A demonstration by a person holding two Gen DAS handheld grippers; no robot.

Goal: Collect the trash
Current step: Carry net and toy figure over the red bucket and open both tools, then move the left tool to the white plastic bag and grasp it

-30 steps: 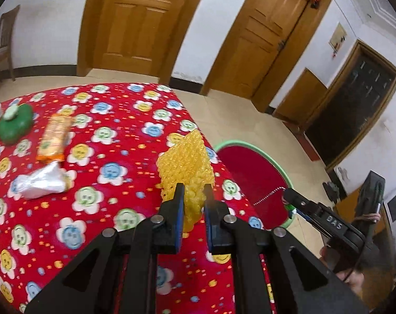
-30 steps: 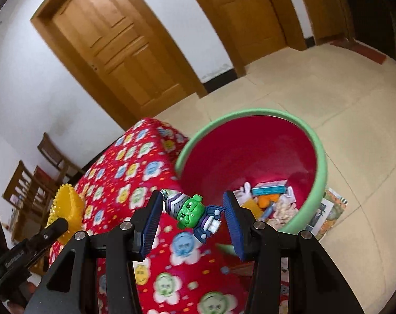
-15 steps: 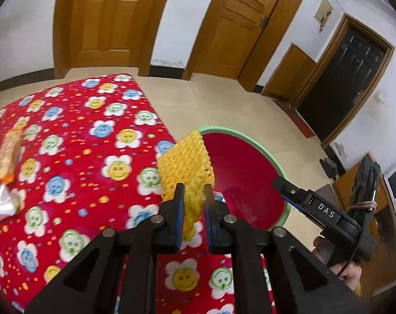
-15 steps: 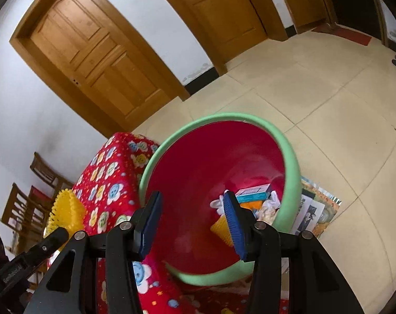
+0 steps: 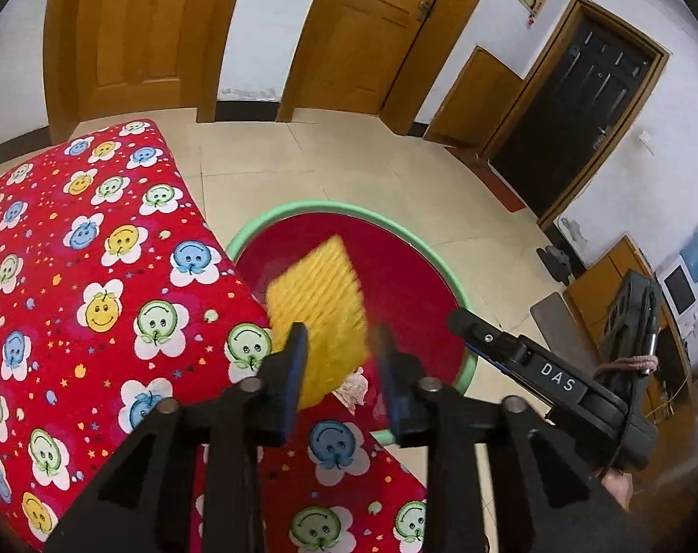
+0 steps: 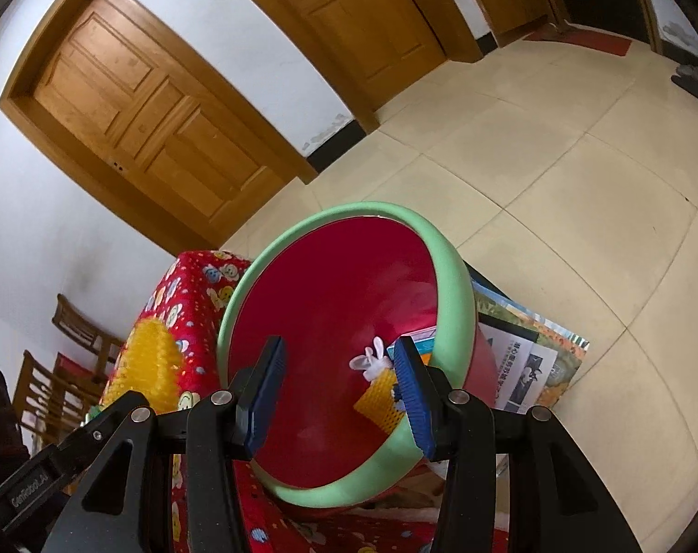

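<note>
A yellow foam mesh sleeve (image 5: 319, 304) hangs blurred over the red bin with the green rim (image 5: 445, 272), just ahead of my left gripper (image 5: 342, 361). The jaws are opening and the pads stand apart from the mesh. In the right wrist view the same mesh (image 6: 150, 364) shows at the table's edge, left of the bin's rim (image 6: 454, 304). My right gripper (image 6: 337, 389) is open and empty over the bin's mouth. Inside the bin lie a yellow mesh piece (image 6: 378, 398), a white scrap (image 6: 372, 359) and a small box.
The table with the red flowered cloth (image 5: 95, 299) reaches up to the bin. Magazines (image 6: 528, 359) lie on the tiled floor beside the bin. Wooden chairs (image 6: 72, 332) stand behind the table, and wooden doors line the wall.
My left gripper moved from over the table to over the bin, and its jaws came apart from the yellow mesh. The green toy between the right fingers a second ago is gone.
</note>
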